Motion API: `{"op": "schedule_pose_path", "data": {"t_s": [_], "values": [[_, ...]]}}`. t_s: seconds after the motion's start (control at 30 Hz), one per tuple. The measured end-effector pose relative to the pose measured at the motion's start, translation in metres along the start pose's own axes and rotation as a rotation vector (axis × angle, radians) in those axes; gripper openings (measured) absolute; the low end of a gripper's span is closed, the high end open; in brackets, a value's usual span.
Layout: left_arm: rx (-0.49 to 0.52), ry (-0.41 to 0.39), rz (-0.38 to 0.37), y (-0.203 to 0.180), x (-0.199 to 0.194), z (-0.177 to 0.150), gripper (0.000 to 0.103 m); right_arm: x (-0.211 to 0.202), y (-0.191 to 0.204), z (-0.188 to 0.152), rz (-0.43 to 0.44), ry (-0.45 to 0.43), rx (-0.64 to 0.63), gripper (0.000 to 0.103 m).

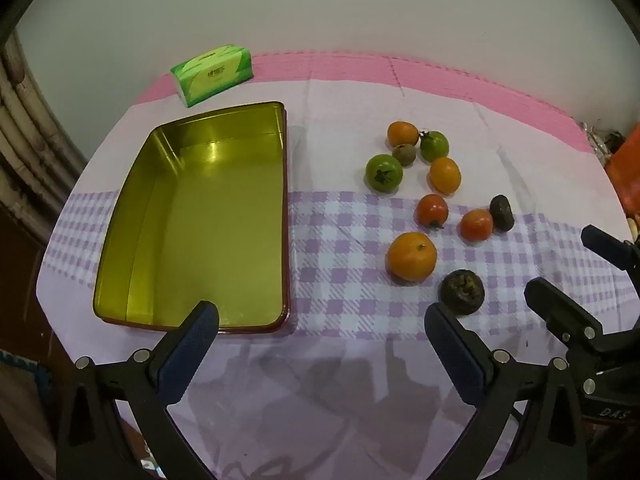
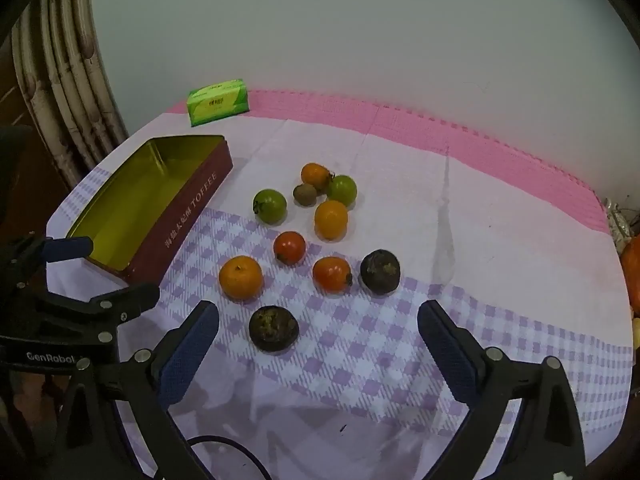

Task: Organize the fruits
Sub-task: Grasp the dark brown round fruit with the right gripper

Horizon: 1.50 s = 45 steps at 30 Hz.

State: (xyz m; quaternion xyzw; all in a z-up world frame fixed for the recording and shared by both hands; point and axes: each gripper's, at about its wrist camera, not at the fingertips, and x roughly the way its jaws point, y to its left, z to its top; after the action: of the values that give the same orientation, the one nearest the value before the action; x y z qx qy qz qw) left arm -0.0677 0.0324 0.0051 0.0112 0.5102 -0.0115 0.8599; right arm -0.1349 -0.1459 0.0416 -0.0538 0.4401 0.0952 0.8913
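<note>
Fruit lay loose on the worktop (image 2: 460, 220), which wore a lilac cloth w/ a purple check band, pink mat edging the far side. Ten pieces approx, grouped right of the toffee tin (image 1: 208, 216) and apart from it.

Far cluster: an orange fruit (image 1: 402, 133), a green tomato (image 1: 434, 145), a small brown fruit (image 1: 404, 154) touching or nearly touching both, a second green tomato (image 1: 383, 172) w/ calyx facing the left-wrist cam, and a yellow-orange oval fruit (image 1: 445, 175), long axis running roughly away from the cam.

Nearer: two red tomatoes (image 1: 432, 210) (image 1: 476, 224), a dark wrinkled fruit (image 1: 502, 213) just beside the second one, a big orange (image 1: 411, 256) stem dimple up, and a dark round fruit (image 1: 463, 292) closest to the claws, rough crown up.

Tin was rectangular, lidless, gold inside, maroon outside, nothing in it. Its long axis ran from near edge toward the wall; the side lettered TOFFEE faced the fruit in the right-wrist view. Green tissue pack (image 1: 212, 74) sat beyond the tin's far end, by the pink mat.

Left claw (image 1: 320, 320) stood wide open, gripping nothing, tilted down over the cloth; its left finger overlapped the tin's near corner in view. Right claw (image 2: 318, 322) also spread wide, nothing between the pads, w/ the dark round fruit just ahead of its left finger, not touching.
</note>
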Motion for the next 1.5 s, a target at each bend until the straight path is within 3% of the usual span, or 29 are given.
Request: {"op": "schedule_pose_path", "data": {"t_s": [0.87, 1.03, 1.2, 1.33, 1.4, 1.5], "values": [[-0.005, 0.016, 0.001, 0.011, 0.007, 0.0, 0.102, 0.017, 0.009, -0.02, -0.015, 0.049, -0.038, 0.093], [-0.016, 0.015, -0.014, 0.015, 0.008, 0.0, 0.102, 0.032, 0.015, -0.022, 0.016, 0.067, -0.059, 0.09], [-0.014, 0.011, -0.012, 0.017, 0.006, 0.001, 0.102, 0.059, 0.026, -0.025, 0.039, 0.137, -0.085, 0.065], [-0.015, 0.011, -0.018, 0.019, 0.006, 0.004, 0.099, 0.071, 0.032, -0.027, 0.041, 0.152, -0.098, 0.06], [-0.015, 0.016, -0.019, 0.02, 0.007, 0.005, 0.095, 0.073, 0.034, -0.028, 0.07, 0.173, -0.085, 0.049], [-0.012, 0.024, -0.019, 0.019, 0.009, 0.007, 0.094, 0.075, 0.035, -0.029, 0.076, 0.202, -0.088, 0.043]]}}
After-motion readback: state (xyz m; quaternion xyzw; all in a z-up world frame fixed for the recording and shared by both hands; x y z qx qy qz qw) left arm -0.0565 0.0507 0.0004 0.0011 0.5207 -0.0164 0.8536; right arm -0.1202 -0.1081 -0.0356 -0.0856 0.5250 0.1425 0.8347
